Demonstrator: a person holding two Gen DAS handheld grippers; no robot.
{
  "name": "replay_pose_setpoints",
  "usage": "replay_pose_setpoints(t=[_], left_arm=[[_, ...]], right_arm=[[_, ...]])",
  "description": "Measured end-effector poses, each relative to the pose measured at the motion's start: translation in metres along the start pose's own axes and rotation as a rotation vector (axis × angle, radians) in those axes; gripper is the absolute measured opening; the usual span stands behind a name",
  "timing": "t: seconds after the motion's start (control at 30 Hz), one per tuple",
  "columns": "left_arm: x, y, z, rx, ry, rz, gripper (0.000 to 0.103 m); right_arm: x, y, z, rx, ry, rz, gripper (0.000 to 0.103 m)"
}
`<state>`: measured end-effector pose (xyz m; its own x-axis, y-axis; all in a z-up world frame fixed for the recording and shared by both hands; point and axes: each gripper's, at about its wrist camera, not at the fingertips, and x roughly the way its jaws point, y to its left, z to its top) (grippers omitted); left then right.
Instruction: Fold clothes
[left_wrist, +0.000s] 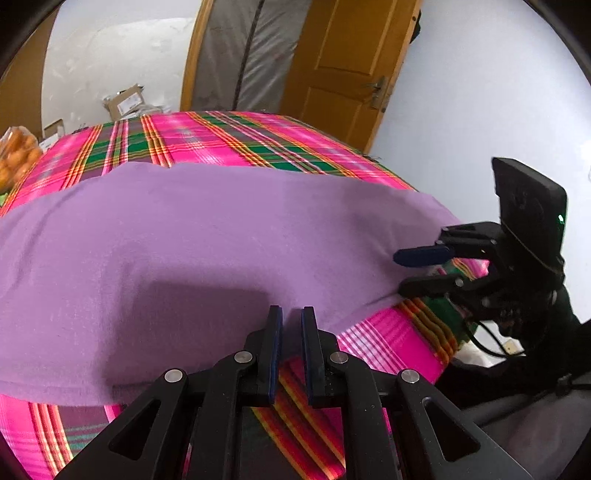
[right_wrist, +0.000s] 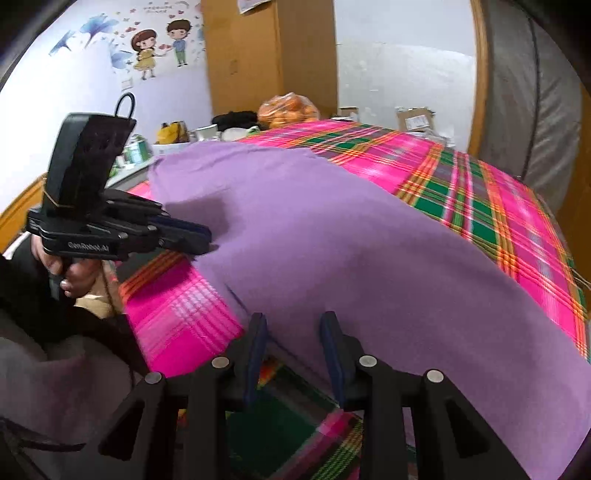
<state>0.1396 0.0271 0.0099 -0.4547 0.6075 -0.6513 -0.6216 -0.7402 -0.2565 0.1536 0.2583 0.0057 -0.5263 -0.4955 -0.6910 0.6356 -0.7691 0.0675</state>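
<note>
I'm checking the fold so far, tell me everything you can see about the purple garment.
The purple garment is plain, soft knit-looking cloth, spread wide and mostly flat over the pink plaid cover, with slight wrinkles. Its near edge lies at both tools: the left tool and the right tool each meet it, though whether either pinches it is unclear.
</note>
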Motion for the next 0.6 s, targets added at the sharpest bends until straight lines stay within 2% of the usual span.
replay_pose_setpoints(t=[0.07,0.2,0.3,0.37,0.4,0.43,0.5,0.53,0.57,0.6], left_arm=[[-0.002,0.001,-0.001,0.003,0.006,-0.016,0.01],[-0.005,0.004,-0.002,-0.004,0.01,-0.022,0.01],[-0.01,0.009,-0.002,-0.014,-0.004,0.013,0.01],[-0.016,0.019,-0.002,-0.039,-0.02,0.065,0.01],[-0.019,0.025,-0.002,-0.054,-0.027,0.087,0.01],[-0.024,0.034,-0.004,-0.079,-0.039,0.123,0.01],[-0.034,0.054,-0.005,-0.138,-0.068,0.193,0.01],[-0.039,0.065,-0.005,-0.181,-0.084,0.226,0.01],[-0.044,0.078,-0.005,-0.231,-0.1,0.259,0.01],[-0.048,0.091,-0.005,-0.281,-0.116,0.291,0.01]], right_arm=[[-0.003,-0.011,0.009,0.044,-0.031,-0.007,0.023],[-0.002,-0.057,0.03,0.264,-0.081,-0.047,0.023],[0.013,-0.094,0.037,0.428,-0.052,-0.039,0.023],[0.022,-0.12,0.033,0.537,-0.028,-0.07,0.023],[0.025,-0.133,0.03,0.593,-0.022,-0.09,0.011],[0.027,-0.144,0.027,0.642,-0.021,-0.108,0.006],[0.019,-0.147,0.025,0.649,-0.042,-0.157,0.007],[0.015,-0.144,0.026,0.629,-0.056,-0.172,0.011],[0.012,-0.135,0.027,0.596,-0.071,-0.163,0.016],[0.01,-0.127,0.029,0.563,-0.086,-0.154,0.016]])
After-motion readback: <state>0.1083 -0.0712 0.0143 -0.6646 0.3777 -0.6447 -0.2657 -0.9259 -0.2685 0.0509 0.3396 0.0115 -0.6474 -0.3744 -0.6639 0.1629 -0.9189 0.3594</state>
